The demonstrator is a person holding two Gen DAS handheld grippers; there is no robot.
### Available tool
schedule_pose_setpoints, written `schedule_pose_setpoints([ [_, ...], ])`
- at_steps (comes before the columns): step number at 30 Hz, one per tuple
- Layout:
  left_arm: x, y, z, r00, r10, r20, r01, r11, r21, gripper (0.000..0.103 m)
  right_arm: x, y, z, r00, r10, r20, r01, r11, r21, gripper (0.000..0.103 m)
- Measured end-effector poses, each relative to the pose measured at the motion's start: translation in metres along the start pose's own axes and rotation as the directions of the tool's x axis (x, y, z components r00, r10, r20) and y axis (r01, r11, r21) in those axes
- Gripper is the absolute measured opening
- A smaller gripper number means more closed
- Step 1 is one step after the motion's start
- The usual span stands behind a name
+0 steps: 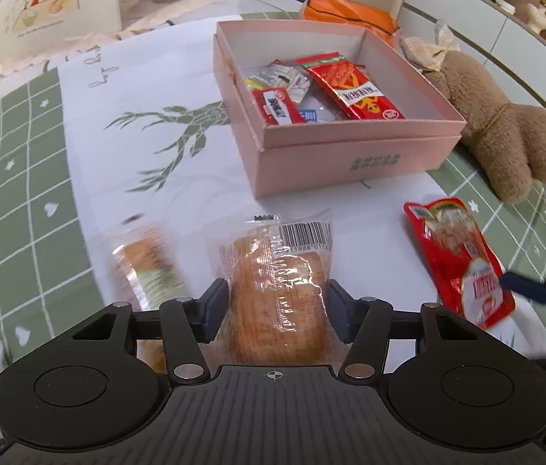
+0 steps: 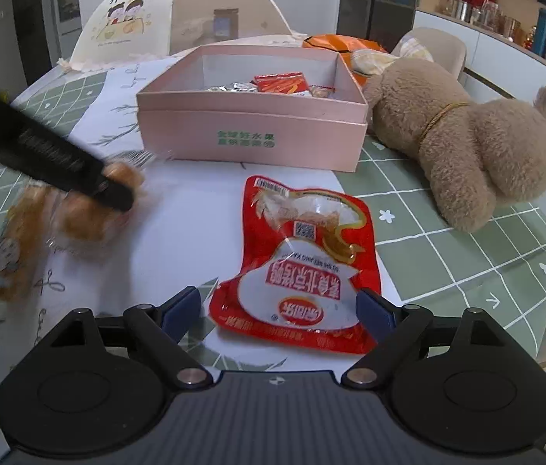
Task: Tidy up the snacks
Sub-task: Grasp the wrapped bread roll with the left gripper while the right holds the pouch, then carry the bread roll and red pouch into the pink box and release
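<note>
Left gripper (image 1: pixel 275 302) clamps a wrapped bread (image 1: pixel 279 290); right gripper (image 2: pixel 279 306) spreads wide around a red pouch (image 2: pixel 304 267) on the bench (image 2: pixel 447 263).

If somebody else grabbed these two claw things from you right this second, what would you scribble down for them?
Left claw: closed around the wrapped bread; whether it is lifted off the table is unclear.
Right claw: open, fingers on either side of the red duck snack pouch, which lies flat on the tablecloth.
Pink box: open, at the back of the table beside the teddy bear, already holding several packets, including a long red snack packet.
Done: those packets are boxed.
Left: box the bread and the pouch, then the second wrapped bread lying to the left of the held one.
</note>
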State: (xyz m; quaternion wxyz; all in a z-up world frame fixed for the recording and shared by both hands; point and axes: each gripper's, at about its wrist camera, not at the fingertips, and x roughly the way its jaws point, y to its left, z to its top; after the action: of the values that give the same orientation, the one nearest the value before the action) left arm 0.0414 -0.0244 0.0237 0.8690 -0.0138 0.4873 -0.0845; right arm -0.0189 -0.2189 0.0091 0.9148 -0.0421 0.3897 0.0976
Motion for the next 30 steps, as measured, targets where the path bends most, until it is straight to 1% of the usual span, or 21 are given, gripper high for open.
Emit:
schedule_pose_setpoints([
  [4,-0.017,0.013,-0.023,0.999,-0.03,-0.02,0.03,1.0,-0.006,0.058,-0.008,-0.006,0.01,0.998,0.037,0.046,-0.039,0.998,0.044,0.088],
  [7,-0.028,0.021,-0.038,0.999,-0.038,-0.031,0.037,0.999,-0.027,0.058,-0.005,-0.01,0.019,0.998,0.009,0.068,-0.013,0.998,0.067,0.088],
  [10,-0.034,0.027,-0.047,0.998,-0.052,-0.031,0.051,0.997,-0.055,0.058,0.009,-0.017,0.025,0.999,-0.016,0.032,0.012,0.994,0.113,0.088],
  [12,-0.035,0.029,-0.049,0.998,-0.059,-0.031,0.057,0.997,-0.061,0.058,0.022,-0.021,0.027,1.0,0.007,-0.013,-0.005,0.988,0.154,0.088],
  [13,-0.035,0.029,-0.05,0.998,-0.059,-0.031,0.057,0.997,-0.059,0.058,0.027,-0.02,0.027,1.0,0.006,-0.023,-0.002,0.986,0.169,0.088],
  [14,-0.036,0.028,-0.05,0.998,-0.058,-0.033,0.056,0.997,-0.056,0.058,0.028,-0.018,0.027,1.0,-0.019,-0.015,0.022,0.985,0.17,0.089],
  [16,-0.036,0.027,-0.051,0.998,-0.056,-0.035,0.055,0.997,-0.05,0.059,0.028,-0.007,0.029,1.0,-0.002,-0.016,0.005,0.991,0.135,0.09],
  [17,-0.036,0.026,-0.052,0.998,-0.056,-0.035,0.054,0.997,-0.047,0.059,0.029,-0.002,0.03,1.0,0.019,-0.014,-0.017,0.994,0.112,0.089],
  [19,-0.035,0.026,-0.052,0.998,-0.056,-0.039,0.054,0.997,-0.048,0.06,0.027,0.009,0.03,0.995,0.095,-0.022,-0.093,0.993,0.069,0.089],
  [20,-0.034,0.027,-0.052,0.998,-0.057,-0.04,0.054,0.997,-0.051,0.06,0.025,0.013,0.028,0.993,0.115,-0.026,-0.113,0.992,0.055,0.089],
  [22,-0.033,0.027,-0.053,0.997,-0.058,-0.042,0.055,0.997,-0.055,0.062,0.022,0.016,0.026,0.993,0.115,-0.017,-0.114,0.993,0.04,0.089],
  [25,-0.031,0.027,-0.053,0.997,-0.057,-0.044,0.054,0.997,-0.055,0.063,0.019,0.012,0.023,0.997,0.071,0.014,-0.071,0.997,0.037,0.089],
  [26,-0.031,0.027,-0.053,0.997,-0.056,-0.044,0.053,0.997,-0.055,0.063,0.02,0.008,0.022,0.998,0.066,0.009,-0.066,0.997,0.043,0.089],
  [28,-0.03,0.027,-0.053,0.998,-0.056,-0.042,0.054,0.997,-0.058,0.063,0.026,-0.002,0.023,0.996,0.084,-0.021,-0.082,0.994,0.077,0.089],
  [30,-0.03,0.028,-0.054,0.997,-0.058,-0.041,0.056,0.997,-0.062,0.064,0.026,-0.009,0.022,0.994,0.11,-0.007,-0.108,0.989,0.103,0.092],
])
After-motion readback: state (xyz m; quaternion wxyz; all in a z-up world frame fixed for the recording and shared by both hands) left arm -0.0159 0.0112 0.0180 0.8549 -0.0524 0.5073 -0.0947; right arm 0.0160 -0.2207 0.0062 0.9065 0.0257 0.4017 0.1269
